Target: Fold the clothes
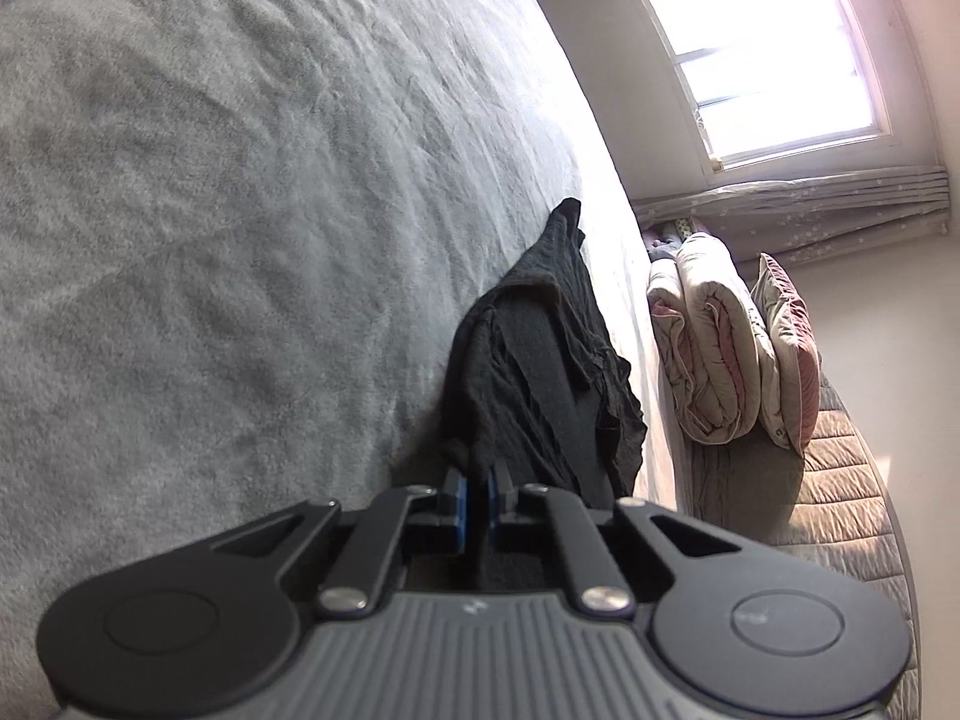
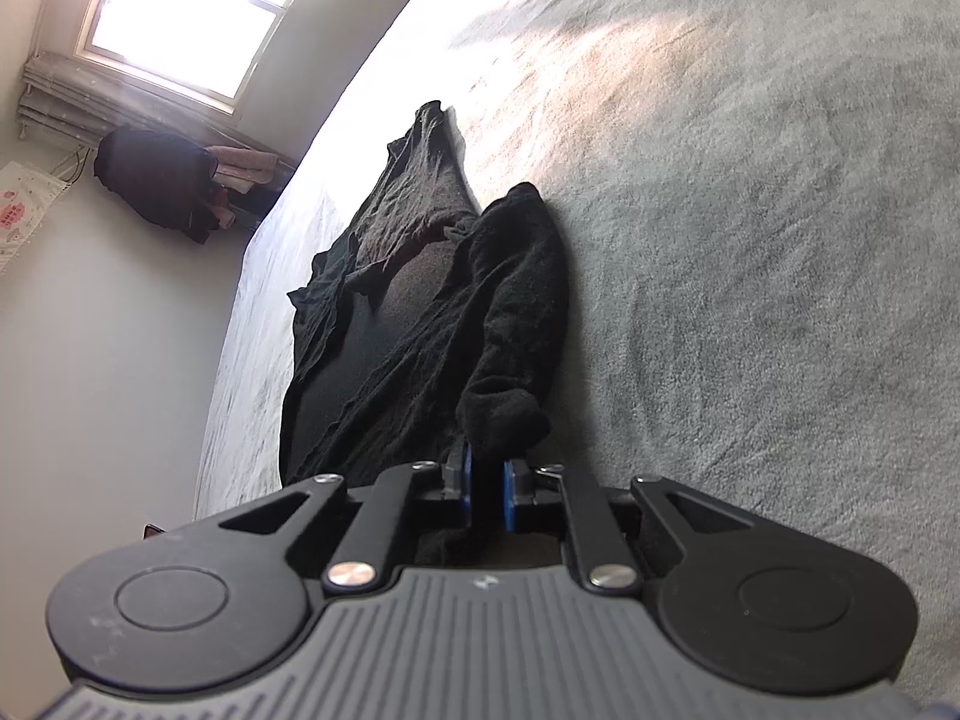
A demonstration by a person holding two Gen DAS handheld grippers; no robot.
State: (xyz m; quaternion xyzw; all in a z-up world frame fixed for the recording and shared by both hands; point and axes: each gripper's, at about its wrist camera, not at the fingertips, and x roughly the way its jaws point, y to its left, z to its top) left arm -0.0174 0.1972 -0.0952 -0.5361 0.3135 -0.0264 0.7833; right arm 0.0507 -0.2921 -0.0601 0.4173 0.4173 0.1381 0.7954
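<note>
In the left wrist view, a grey fleecy bed cover [image 1: 240,210] filled the left side. The left gripper [image 1: 477,495] sat near the bottom centre, its blue-padded fingers [image 1: 459,501] drawn close together with dark cloth pinched between them. That cloth was the near end of a black garment [image 1: 540,378], which ran away from the gripper along the bed's right edge. Farther right, a folded quilt [image 1: 708,348] and a pillow [image 1: 786,354] leaned together on a mattress [image 1: 840,498], below a bright window [image 1: 762,42].

In the right wrist view, a window [image 2: 198,6] and a dark bundle [image 2: 162,180] lay far left. The same garment [image 2: 420,312] stretched up the middle over the cover [image 2: 750,210]. The right gripper [image 2: 486,492] stood nearly closed, a bunched black fold clamped between its pads [image 2: 510,495].
</note>
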